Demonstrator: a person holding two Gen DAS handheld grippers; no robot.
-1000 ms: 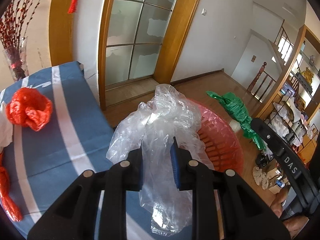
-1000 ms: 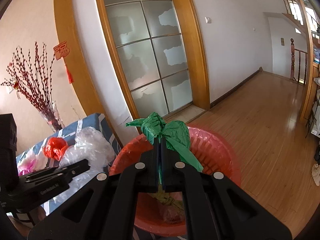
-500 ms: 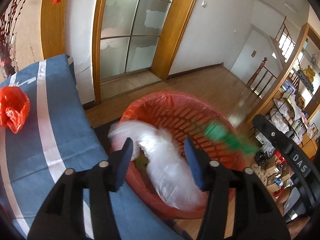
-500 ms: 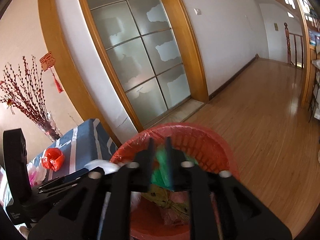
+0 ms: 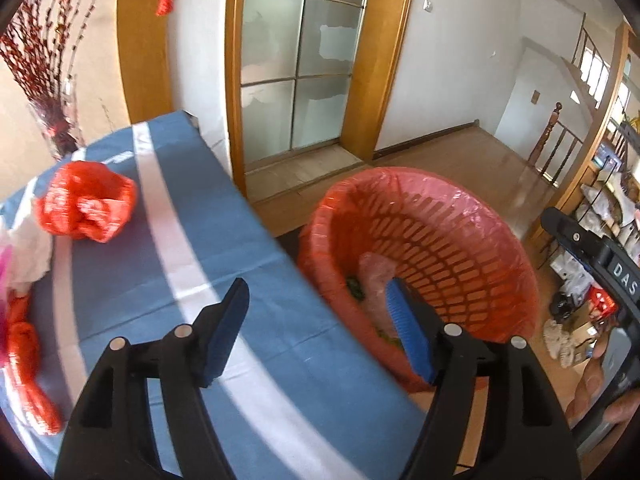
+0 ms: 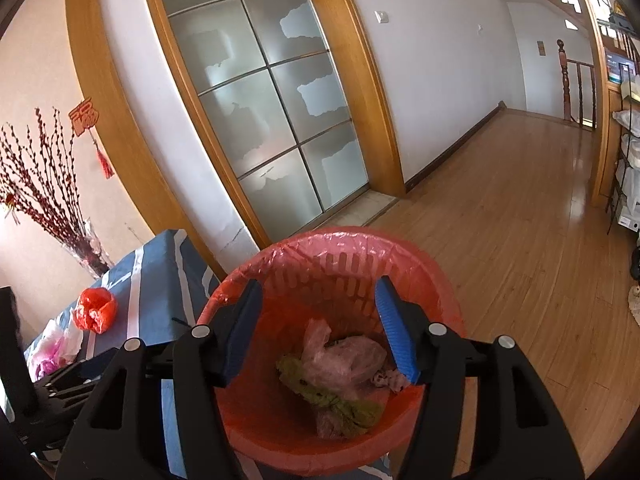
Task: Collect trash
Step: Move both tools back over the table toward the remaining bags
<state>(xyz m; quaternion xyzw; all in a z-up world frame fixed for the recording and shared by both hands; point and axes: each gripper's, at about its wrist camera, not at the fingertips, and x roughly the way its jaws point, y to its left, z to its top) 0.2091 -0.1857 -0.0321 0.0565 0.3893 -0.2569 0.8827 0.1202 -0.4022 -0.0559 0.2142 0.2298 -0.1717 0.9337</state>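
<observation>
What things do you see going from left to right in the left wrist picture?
Vase of red branches → crumpled red bag → blue striped tablecloth → red basket with a clear bag inside → the right gripper's black body at the far right.

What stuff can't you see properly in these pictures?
- Red bin, left view: bottom hidden by its own wall and the left gripper.
- Pink and white bags, right view: blocked by the other tool.
- Red bag, left view: cut off by the edge.
- Shelf clutter, left view: too small.
</observation>
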